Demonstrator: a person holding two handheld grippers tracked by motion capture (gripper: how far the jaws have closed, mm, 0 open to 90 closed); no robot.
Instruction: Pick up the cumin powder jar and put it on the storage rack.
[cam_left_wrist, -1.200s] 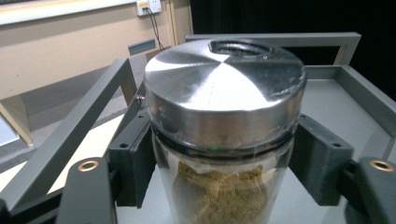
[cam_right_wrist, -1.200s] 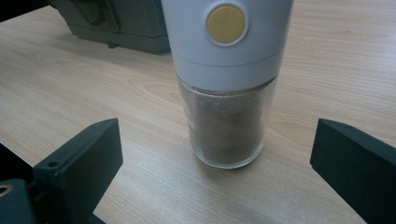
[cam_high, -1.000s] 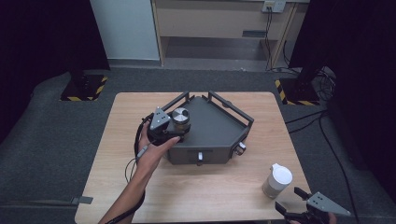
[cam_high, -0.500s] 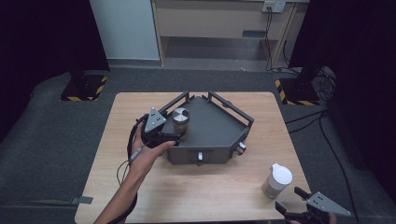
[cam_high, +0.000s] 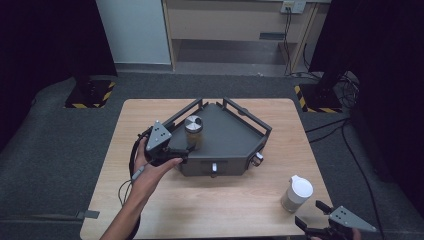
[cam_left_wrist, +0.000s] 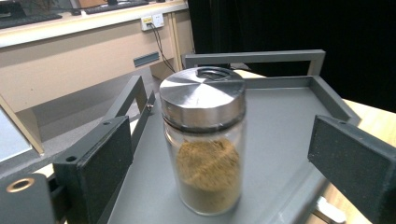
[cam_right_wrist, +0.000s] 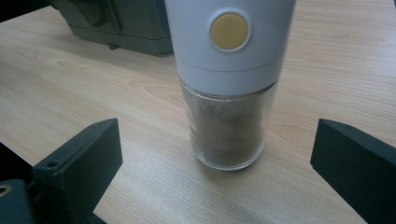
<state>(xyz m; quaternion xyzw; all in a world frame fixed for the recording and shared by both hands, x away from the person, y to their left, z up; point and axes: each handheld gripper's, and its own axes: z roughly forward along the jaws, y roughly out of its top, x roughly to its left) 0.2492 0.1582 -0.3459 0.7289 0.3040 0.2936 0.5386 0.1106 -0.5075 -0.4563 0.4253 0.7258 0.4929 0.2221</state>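
Note:
A glass jar (cam_high: 193, 131) with a metal lid and brown powder stands in the left part of the dark grey tray (cam_high: 235, 140). My left gripper (cam_high: 186, 149) is at the tray's left edge, open, pointing at the jar. In the left gripper view the jar (cam_left_wrist: 204, 140) stands upright just ahead, and both jaws stand wide of it without touching. A white-topped grinder (cam_high: 297, 194) stands on the table near the front right. My right gripper (cam_high: 310, 214) sits open just in front of it. In the right gripper view the grinder (cam_right_wrist: 229, 93) is framed by the spread jaws.
The wooden table (cam_high: 150, 200) has bare room at its front left and along the back. The tray has raised rails (cam_high: 247, 114) on its far sides and a knob (cam_high: 257, 159) on its front wall. A cable (cam_high: 131, 175) trails from the left gripper.
My left gripper and hand have drawn back a little to the left, away from the jar. The jar, the grinder and the right gripper have stayed in place.

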